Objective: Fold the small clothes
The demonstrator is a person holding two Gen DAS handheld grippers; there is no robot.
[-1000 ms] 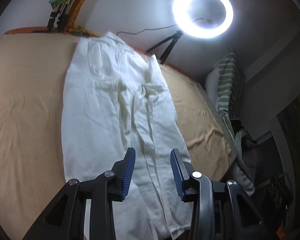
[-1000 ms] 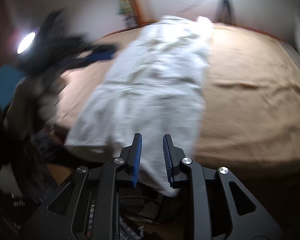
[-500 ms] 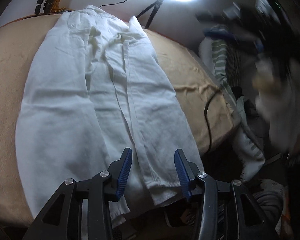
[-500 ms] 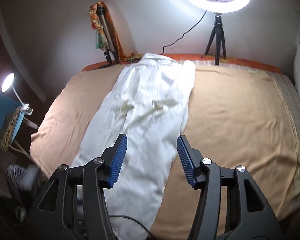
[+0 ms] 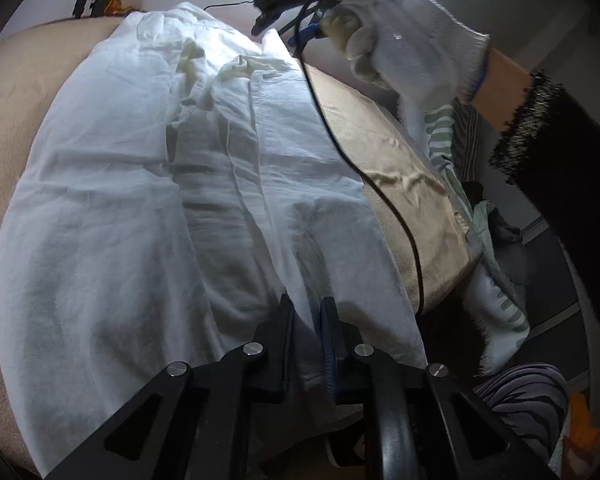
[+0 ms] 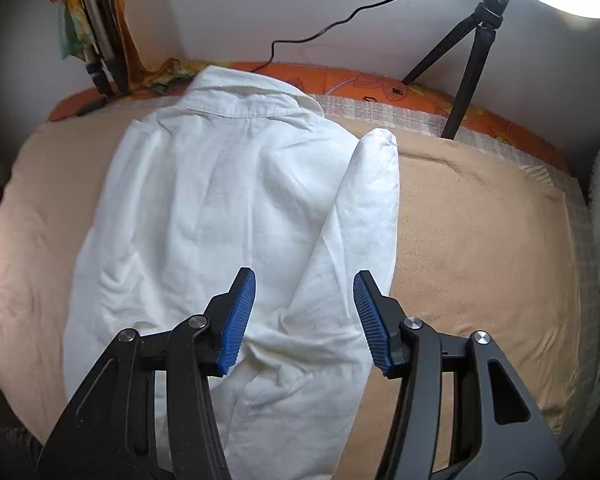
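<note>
The left gripper (image 5: 306,334) has its jaws pinched down narrow on the hem of the white shirt (image 5: 148,208), right at the near edge of the bed (image 5: 396,168). The right gripper (image 6: 303,322) hangs over the shirt further up with jaws spread wide, holding nothing; the folded-in sleeve (image 6: 364,208) runs away from it between the pads (pretty handy).

What matters: the shirt's long axis runs from that near edge straight out to the collar (image 6: 240,100) at the far edge by the wall. So I'd guess the fold goes along that line, hem carried toward the collar. Left is already on the hem, so it's the nearer one.
</note>
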